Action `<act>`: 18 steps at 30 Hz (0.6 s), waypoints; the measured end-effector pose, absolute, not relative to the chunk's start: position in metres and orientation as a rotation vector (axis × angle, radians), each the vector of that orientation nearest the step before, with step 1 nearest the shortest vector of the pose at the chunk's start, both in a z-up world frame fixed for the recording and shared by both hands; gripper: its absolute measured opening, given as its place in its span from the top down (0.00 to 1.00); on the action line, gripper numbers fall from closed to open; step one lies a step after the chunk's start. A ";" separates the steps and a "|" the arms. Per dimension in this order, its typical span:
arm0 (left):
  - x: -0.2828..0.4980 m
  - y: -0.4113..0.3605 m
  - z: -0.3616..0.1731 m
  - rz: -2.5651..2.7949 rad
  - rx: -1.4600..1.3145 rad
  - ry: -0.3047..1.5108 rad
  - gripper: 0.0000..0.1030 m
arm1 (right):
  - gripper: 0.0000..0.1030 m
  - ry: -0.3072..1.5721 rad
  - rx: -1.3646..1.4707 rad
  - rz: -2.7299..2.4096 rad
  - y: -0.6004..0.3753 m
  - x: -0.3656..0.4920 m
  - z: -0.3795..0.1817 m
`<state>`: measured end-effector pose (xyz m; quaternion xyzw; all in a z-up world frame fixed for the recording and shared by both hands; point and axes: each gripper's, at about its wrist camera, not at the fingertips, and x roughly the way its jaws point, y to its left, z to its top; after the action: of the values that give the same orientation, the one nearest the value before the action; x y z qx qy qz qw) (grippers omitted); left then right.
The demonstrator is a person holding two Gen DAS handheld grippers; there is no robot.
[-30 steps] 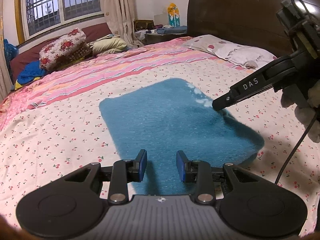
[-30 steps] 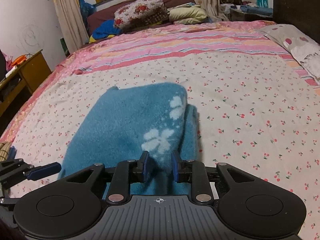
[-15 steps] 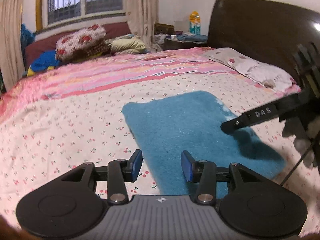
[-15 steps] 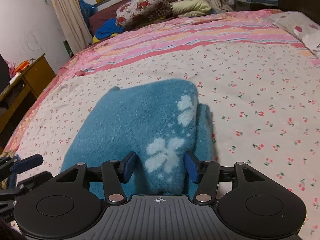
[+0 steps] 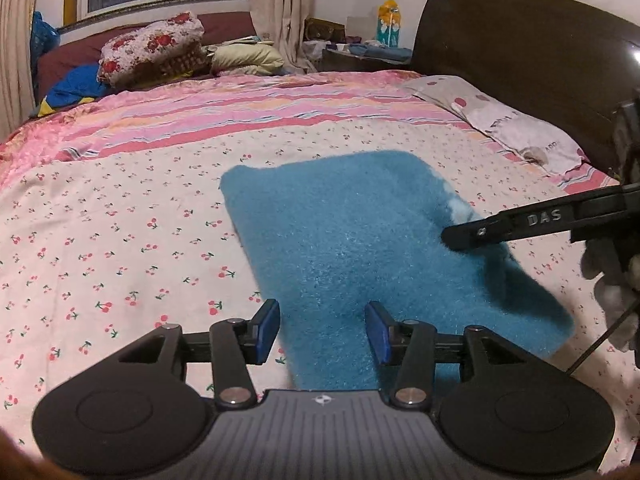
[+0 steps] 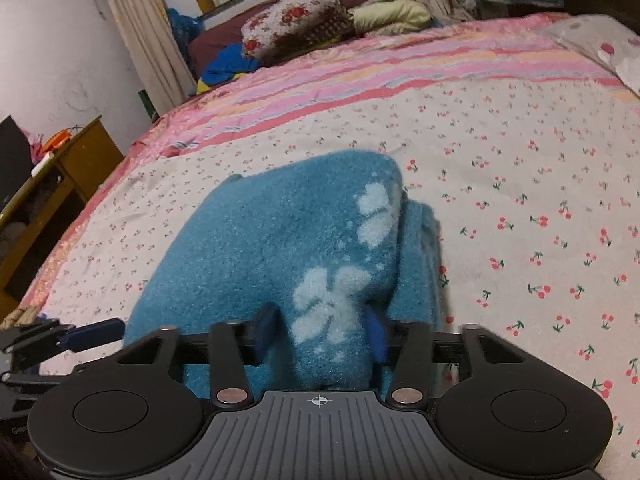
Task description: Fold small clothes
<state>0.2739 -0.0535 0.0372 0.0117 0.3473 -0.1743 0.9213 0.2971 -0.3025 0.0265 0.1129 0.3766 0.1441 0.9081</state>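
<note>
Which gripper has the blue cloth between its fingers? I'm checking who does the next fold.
The right gripper: its closing jaws bracket a raised fold of the blue fleece cloth. The left gripper, opening, only hovers over the cloth's flat near edge.

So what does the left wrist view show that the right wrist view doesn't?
Only left wrist: the dark headboard, and the left gripper with its jaws opening, straddling the cloth's near left edge without pinching it.

Only right wrist: the pale flower prints, a wooden cabinet, and the right gripper with its jaws closing on a raised fold.

Both: the blue cloth on the cherry-print bedspread, and the floral pillow.
</note>
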 end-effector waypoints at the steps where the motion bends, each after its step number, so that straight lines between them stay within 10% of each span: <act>1: 0.273 -0.054 0.037 -0.372 0.015 0.715 0.52 | 0.74 0.768 0.232 0.299 -0.303 0.294 0.029; 18: 0.264 -0.090 0.046 -0.429 0.103 0.665 0.51 | 0.75 0.730 0.145 0.156 -0.316 0.290 0.031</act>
<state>0.2642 -0.0902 0.0455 0.0503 0.3240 -0.2089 0.9214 0.2896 -0.3157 0.0312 0.0707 0.3564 0.0760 0.9286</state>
